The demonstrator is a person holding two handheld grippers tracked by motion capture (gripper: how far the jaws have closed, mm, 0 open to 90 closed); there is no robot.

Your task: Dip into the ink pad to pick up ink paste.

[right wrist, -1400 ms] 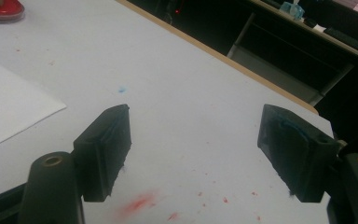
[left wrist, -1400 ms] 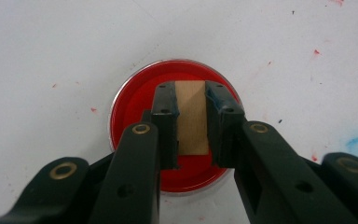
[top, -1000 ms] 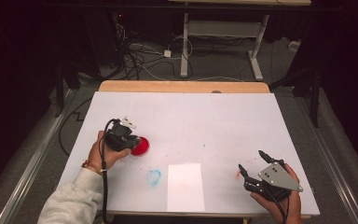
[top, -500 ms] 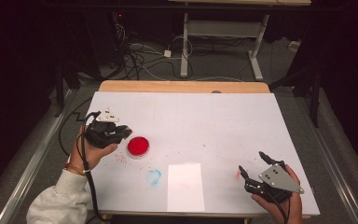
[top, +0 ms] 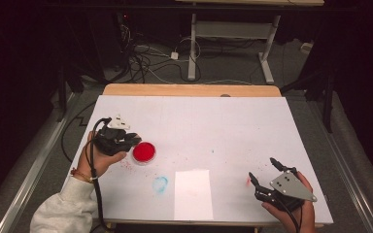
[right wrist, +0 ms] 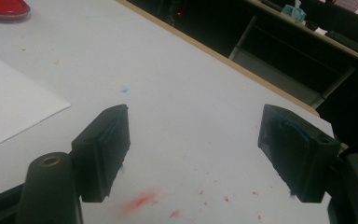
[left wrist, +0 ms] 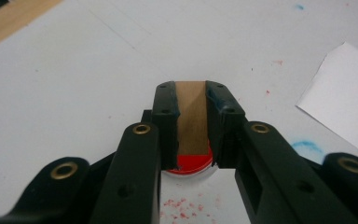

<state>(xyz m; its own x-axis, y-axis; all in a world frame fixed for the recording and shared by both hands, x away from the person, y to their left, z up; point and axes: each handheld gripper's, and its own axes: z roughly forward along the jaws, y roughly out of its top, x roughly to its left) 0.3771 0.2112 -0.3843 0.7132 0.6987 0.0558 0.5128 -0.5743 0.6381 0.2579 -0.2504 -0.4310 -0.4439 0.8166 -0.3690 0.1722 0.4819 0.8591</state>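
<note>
Wooden block [left wrist: 192, 116]: a small tan piece, clamped between the pads of the left gripper [left wrist: 192, 100] and held above the worktop; seen from the left gripper view it stands directly over the red dish [left wrist: 193, 164]. What the block's lower face carries cannot be made out from this angle.

Red dish [top: 144, 152]: shallow round container with a clear rim and red filling, resting on the worktop's left half, just beside the left gripper [top: 131, 141] in the high view. Red specks lie scattered on the surface next to it.

White paper sheet [top: 193, 194]: rectangular, flat, near the worktop's front edge, roughly midway between the two hands. Blank, no writing legible.

Blue smudge [top: 160, 184]: just left of the sheet, apart from the dish.

Right gripper [top: 267, 175]: jaws spread wide apart with nothing between them, hovering near the front right corner. A red smear [right wrist: 139, 202] marks the surface just below it.

Worktop [top: 213, 126]: white covering over a wooden board, whose edge shows along the far side. The centre, far half and right side lie open and unobstructed. No brand names or labels can be read on any item.
</note>
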